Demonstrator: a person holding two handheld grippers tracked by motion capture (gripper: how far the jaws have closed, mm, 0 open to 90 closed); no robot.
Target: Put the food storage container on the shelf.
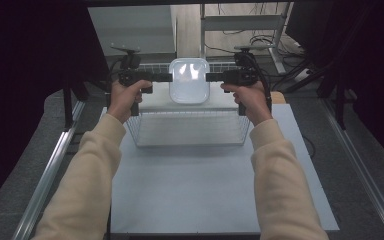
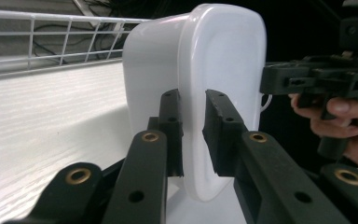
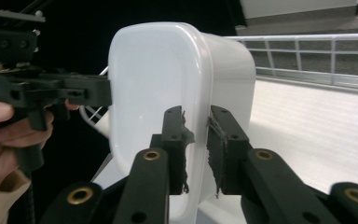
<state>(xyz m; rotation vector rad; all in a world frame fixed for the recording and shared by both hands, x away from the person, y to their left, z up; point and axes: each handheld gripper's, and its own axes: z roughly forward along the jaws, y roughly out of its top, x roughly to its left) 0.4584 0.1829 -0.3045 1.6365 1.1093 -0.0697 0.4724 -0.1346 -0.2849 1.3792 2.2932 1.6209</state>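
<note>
A white plastic container (image 1: 189, 80) is held on its side, with its opening turned towards the person. It hangs over a white board (image 1: 155, 102) that lies across a wire basket (image 1: 190, 131). My left gripper (image 1: 169, 77) pinches the container's left rim and my right gripper (image 1: 209, 76) pinches the right rim. In the left gripper view the jaws (image 2: 192, 100) close on the thin rim of the container (image 2: 223, 70). In the right gripper view the jaws (image 3: 196, 116) clamp the opposite rim of the container (image 3: 149, 84). Each view shows the other gripper (image 2: 307, 79) (image 3: 51, 91) across the tub.
The basket stands at the far end of a pale table (image 1: 205, 195). Its wire rail (image 2: 51, 42) runs behind the white board (image 2: 51, 121). Dark curtains flank the table, and metal rails (image 1: 45, 180) run along both sides. Cables and a frame lie beyond the basket.
</note>
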